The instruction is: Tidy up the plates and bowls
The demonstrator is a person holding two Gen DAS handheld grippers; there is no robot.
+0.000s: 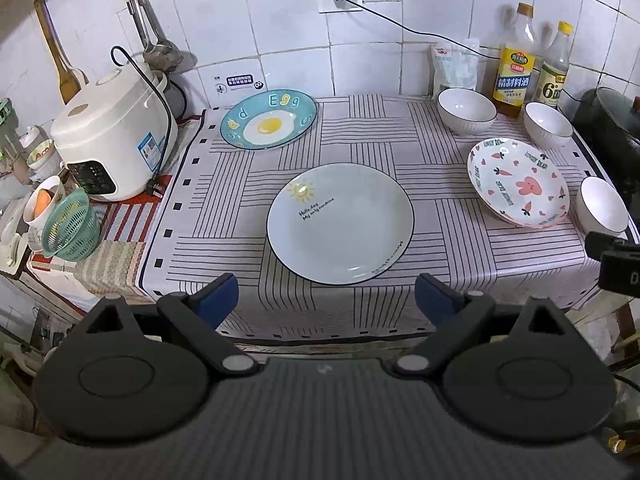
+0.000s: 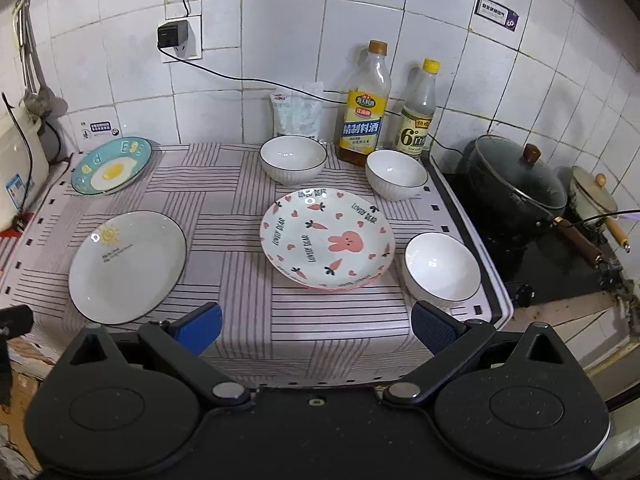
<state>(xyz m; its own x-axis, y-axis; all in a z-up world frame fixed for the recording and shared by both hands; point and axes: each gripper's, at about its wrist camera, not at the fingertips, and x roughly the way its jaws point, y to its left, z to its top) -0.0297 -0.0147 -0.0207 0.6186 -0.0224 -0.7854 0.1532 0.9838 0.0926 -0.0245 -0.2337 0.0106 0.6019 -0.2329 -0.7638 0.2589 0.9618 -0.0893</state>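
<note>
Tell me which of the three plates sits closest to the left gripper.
The sun plate, white with a black rim; the egg plate and bunny plate lie farther off.

Three plates (image 2: 327,239) and three white bowls (image 2: 442,268) lie separately, upright, unstacked.

The white rice cooker (image 2: 16,168) is cut off by the right wrist view's left edge. Small dark lettering on the pale sun-printed plate (image 1: 340,222) is too small to read, as is the purple wall sticker (image 2: 497,14).
</note>
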